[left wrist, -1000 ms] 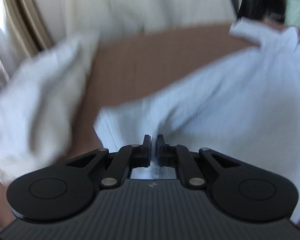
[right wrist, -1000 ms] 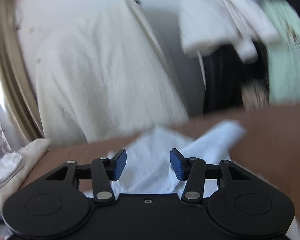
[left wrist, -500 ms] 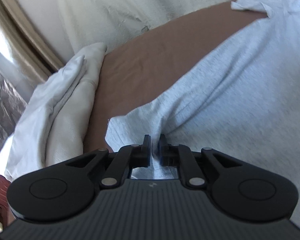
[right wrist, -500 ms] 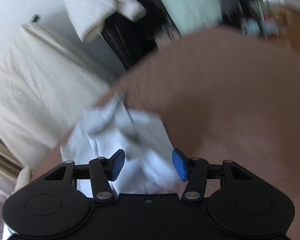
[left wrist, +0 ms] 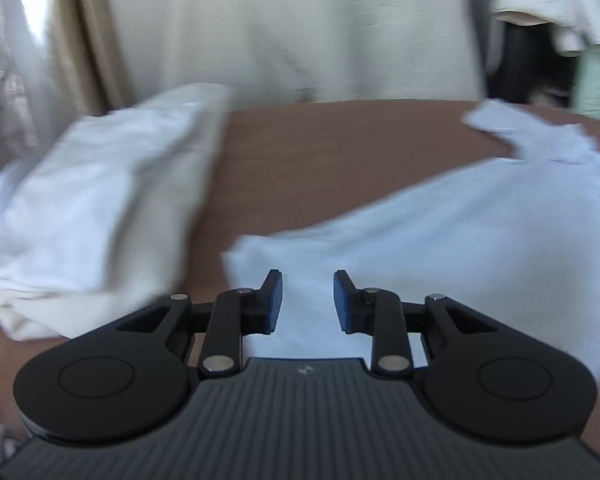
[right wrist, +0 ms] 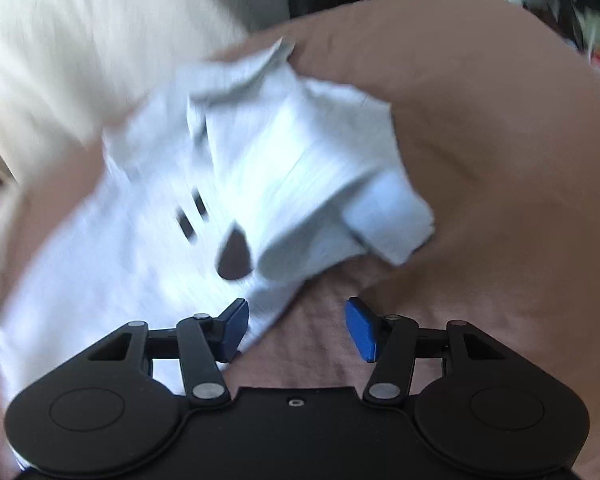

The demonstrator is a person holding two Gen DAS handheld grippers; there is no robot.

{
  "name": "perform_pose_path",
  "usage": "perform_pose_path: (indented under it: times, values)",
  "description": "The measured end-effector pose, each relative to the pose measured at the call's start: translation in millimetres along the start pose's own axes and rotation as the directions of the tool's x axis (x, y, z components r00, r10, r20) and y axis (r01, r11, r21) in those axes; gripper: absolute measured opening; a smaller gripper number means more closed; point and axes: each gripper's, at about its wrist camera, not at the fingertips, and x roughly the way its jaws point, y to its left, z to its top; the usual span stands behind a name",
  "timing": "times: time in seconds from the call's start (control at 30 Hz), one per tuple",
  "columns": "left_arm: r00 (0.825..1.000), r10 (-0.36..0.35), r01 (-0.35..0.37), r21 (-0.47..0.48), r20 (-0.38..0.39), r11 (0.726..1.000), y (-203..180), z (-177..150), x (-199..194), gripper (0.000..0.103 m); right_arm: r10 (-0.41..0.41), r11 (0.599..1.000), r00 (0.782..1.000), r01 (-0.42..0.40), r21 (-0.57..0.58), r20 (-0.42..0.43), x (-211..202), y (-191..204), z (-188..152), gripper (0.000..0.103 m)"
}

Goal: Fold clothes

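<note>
A pale grey-blue T-shirt point(left wrist: 440, 232) lies spread on the brown bed cover point(left wrist: 320, 152). My left gripper point(left wrist: 308, 296) hovers over its near corner with its jaws opening; the cloth lies below the gap and the pads do not press it. In the right wrist view the same T-shirt point(right wrist: 220, 184) shows dark print marks and a folded sleeve on its right side. My right gripper point(right wrist: 296, 328) stands open just off the shirt's lower right edge, over the bare brown cover point(right wrist: 480, 200), with nothing between its fingers.
A folded white garment point(left wrist: 100, 208) lies on the cover to the left of the T-shirt. Behind the bed hang a cream cloth point(left wrist: 280, 28) and a curtain point(left wrist: 28, 60). More clothes point(left wrist: 556, 4) pile up at the back right.
My left gripper has let go of the T-shirt's corner and its jaws have parted; it has lifted away. My right gripper has tilted down and swung towards the shirt's sleeve side.
</note>
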Motion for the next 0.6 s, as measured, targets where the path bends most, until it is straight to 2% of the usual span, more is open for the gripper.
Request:
perform_pose_path:
  times: [0.07, 0.17, 0.23, 0.27, 0.3, 0.33, 0.4, 0.47, 0.5, 0.57, 0.6]
  values:
    - [0.997, -0.078, 0.078, 0.035, -0.007, 0.996, -18, -4, -4, 0.029, -0.018, 0.999, 1.0, 0.018, 0.033, 0.012, 2, -6, 2, 0.059]
    - [0.976, -0.204, 0.205, 0.008, -0.081, 0.979, -37, -8, 7, 0.032, -0.052, 0.983, 0.99, 0.028, 0.179, 0.129, -12, -28, 5, 0.059]
    - [0.956, -0.261, 0.259, -0.03, -0.133, 0.965, -45, -13, 18, 0.032, -0.161, 0.975, 0.962, 0.12, 0.189, 0.219, -17, -33, 13, 0.059]
    - [0.952, -0.264, 0.262, -0.034, -0.157, 0.964, -49, -14, 24, 0.032, -0.173, 0.974, 0.953, 0.13, 0.183, 0.249, -18, -35, 18, 0.054]
    - [0.949, -0.259, 0.258, -0.032, -0.178, 0.966, -53, -16, 29, 0.032, -0.163, 0.978, 0.949, 0.118, 0.174, 0.271, -17, -37, 23, 0.044]
    - [0.952, -0.234, 0.236, -0.014, -0.197, 0.972, -56, -18, 32, 0.032, -0.152, 0.98, 0.944, 0.106, 0.165, 0.294, -17, -39, 29, 0.025]
    - [0.958, -0.185, 0.192, 0.013, -0.22, 0.981, -59, -20, 33, 0.032, -0.098, 0.985, 0.94, 0.045, 0.166, 0.327, -15, -46, 37, 0.023]
    - [0.961, -0.148, 0.155, 0.013, -0.233, 0.988, -55, -21, 29, 0.038, -0.066, 0.99, 0.938, 0.02, 0.137, 0.34, -12, -47, 38, 0.014]
    - [0.961, -0.136, 0.142, 0.007, -0.24, 0.99, -52, -22, 28, 0.04, -0.045, 0.993, 0.933, 0.003, 0.117, 0.357, -13, -45, 39, 0.014]
    - [0.956, -0.141, 0.138, -0.03, -0.258, 0.99, -42, -26, 24, 0.042, 0.004, 0.997, 0.911, -0.034, 0.065, 0.413, -27, -38, 39, 0.013]
    - [0.953, -0.144, 0.136, -0.048, -0.267, 0.99, -38, -29, 24, 0.041, 0.047, 0.998, 0.883, -0.06, 0.012, 0.467, -45, -33, 36, 0.013]
